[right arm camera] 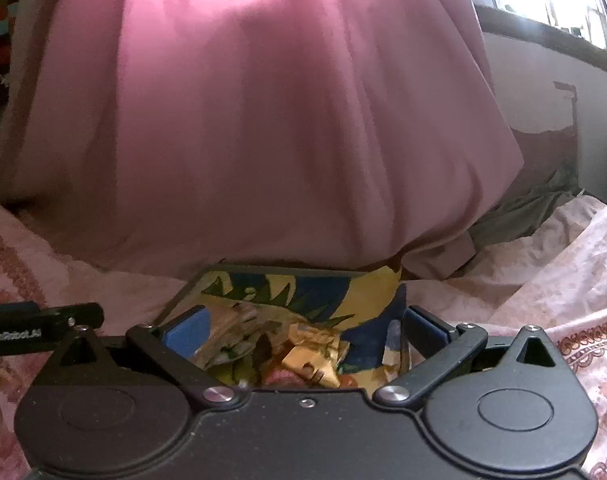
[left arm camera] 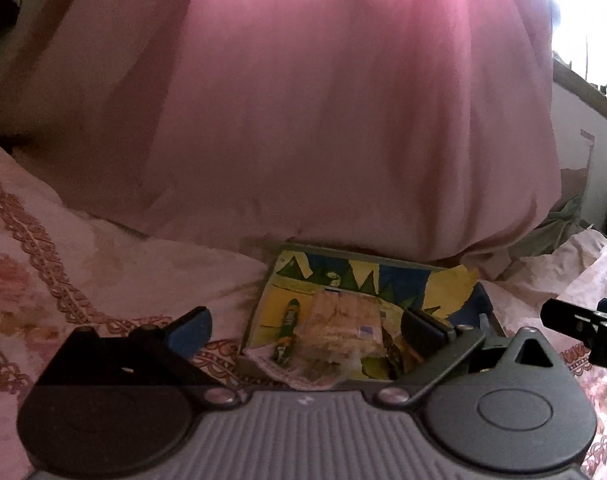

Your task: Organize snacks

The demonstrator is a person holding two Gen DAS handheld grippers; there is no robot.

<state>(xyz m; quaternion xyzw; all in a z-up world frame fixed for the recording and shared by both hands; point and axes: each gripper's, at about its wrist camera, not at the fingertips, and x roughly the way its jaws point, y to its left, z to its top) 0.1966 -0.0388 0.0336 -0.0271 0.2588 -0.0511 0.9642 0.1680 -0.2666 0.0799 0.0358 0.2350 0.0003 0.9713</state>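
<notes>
Snacks filled a box (left arm camera: 383, 266) on the bedspread (left arm camera: 63, 248): the left gripper (left arm camera: 305, 330) stood wide open, a clear biscuit pack (left arm camera: 343, 328) between its fingers. From the right wrist, the right gripper (right arm camera: 303, 330) gaped over a gold wrapper (right arm camera: 311, 356).

Box (right arm camera: 287, 276) far edge under the pink pillow (right arm camera: 263, 120) (snack labels blurred)

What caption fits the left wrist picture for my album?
Open left gripper hovering over a clear-wrapped snack pack and green bar in a yellow-and-blue tray on a pink bedspread.
</notes>
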